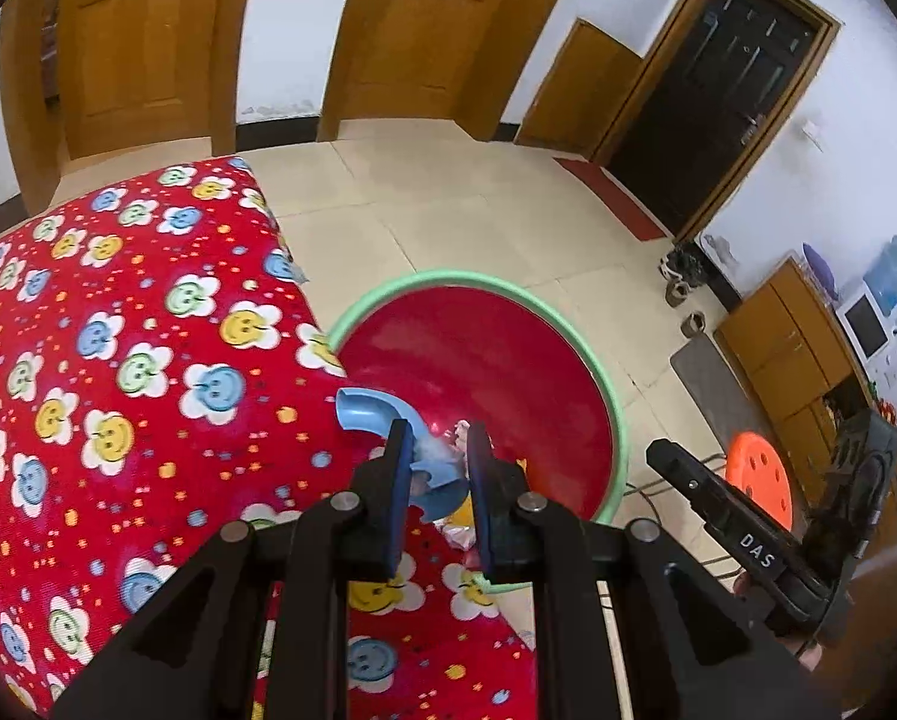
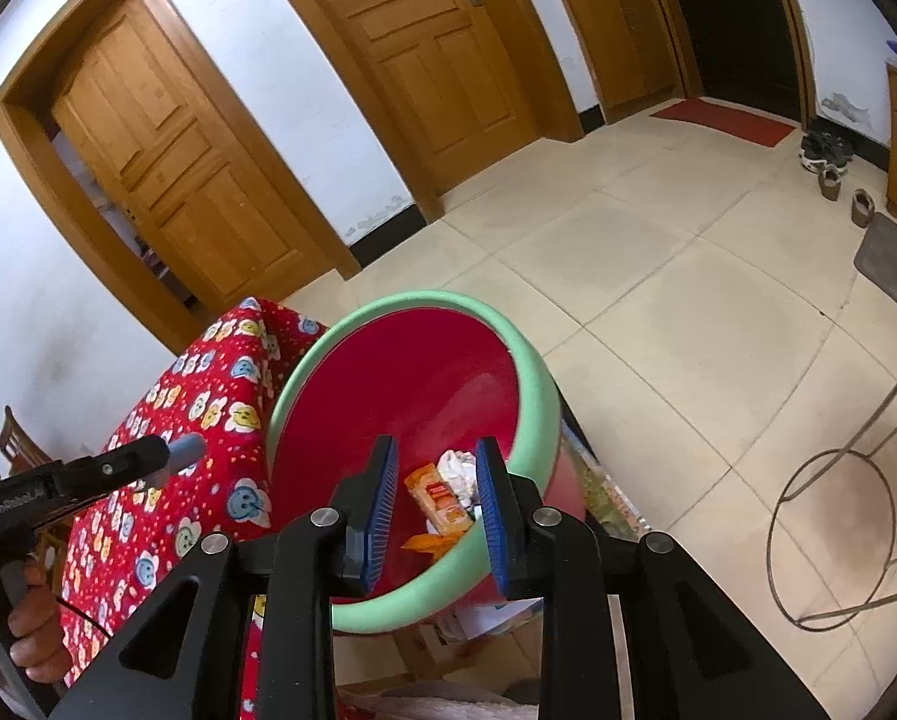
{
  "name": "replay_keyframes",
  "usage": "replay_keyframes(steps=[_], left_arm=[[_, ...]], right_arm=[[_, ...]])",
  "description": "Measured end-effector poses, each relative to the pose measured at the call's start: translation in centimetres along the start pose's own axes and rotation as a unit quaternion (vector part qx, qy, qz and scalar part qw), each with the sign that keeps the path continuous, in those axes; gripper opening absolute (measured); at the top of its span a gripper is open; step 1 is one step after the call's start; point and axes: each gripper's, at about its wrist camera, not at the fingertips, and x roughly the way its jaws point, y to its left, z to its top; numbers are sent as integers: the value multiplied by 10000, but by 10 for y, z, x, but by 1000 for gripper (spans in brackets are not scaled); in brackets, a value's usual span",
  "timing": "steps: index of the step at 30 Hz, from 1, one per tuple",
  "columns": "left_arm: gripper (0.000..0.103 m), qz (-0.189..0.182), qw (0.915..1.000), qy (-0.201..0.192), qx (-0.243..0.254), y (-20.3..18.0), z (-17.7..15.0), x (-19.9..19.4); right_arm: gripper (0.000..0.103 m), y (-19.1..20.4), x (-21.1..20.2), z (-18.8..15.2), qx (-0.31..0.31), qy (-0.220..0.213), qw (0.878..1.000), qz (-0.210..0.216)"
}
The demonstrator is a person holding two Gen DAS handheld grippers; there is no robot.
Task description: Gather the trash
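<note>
**Trash bin beside the table, blue scoop at its rim**

Tablecloth (image 1: pixel 118 372) in red, printed with smiling flowers in blue, yellow and green, covers the table on the left of both views. Just beside the table edge stands the trash bin (image 2: pixel 526 372), red inside with a pale green rim. At its bottom lie an orange snack wrapper (image 2: pixel 439 495) and a crumpled white paper (image 2: pixel 457 468); the print on the wrapper is too small to read.

The left gripper (image 1: pixel 438 450) reaches over the table edge toward the bin. Its blue pads stand close on both sides of a curved blue plastic scoop (image 1: pixel 367 414), which hangs over the bin rim; whether they really pinch it cannot be told. The right gripper (image 2: pixel 436 474) hovers above the bin mouth with its tongs apart and nothing between them.

White letters "DAS" show on the side of the right gripper in the left view. On the left gripper, in the right view, the writing reads about "GenRobot.AI", partly blurred.
</note>
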Motion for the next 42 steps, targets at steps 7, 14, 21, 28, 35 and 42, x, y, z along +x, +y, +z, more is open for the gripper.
replay_keyframes(steps=[7, 14, 21, 28, 35, 42], left_arm=[[17, 70, 9997, 131, 193, -15, 0, 20], [18, 118, 9991, 229, 332, -24, -5, 31], [45, 295, 9983, 126, 477, -29, -9, 23], [56, 539, 9976, -96, 426, -23, -17, -8], [67, 876, 9954, -362, 165, -3, -36, -53], [76, 1337, 9879, -778, -47, 24, -61, -102]], right_arm=[[27, -6, -1, 1, 68, -9, 10000, -42], [34, -6, -5, 2, 88, -40, 9999, -56], [40, 0, -16, 0, 46, -122, 9999, 12], [49, 20, -37, -8, -96, -242, 9995, 178], [60, 56, -59, -24, -374, -285, 9979, 452], [76, 92, -78, -45, -655, -334, 9952, 647]])
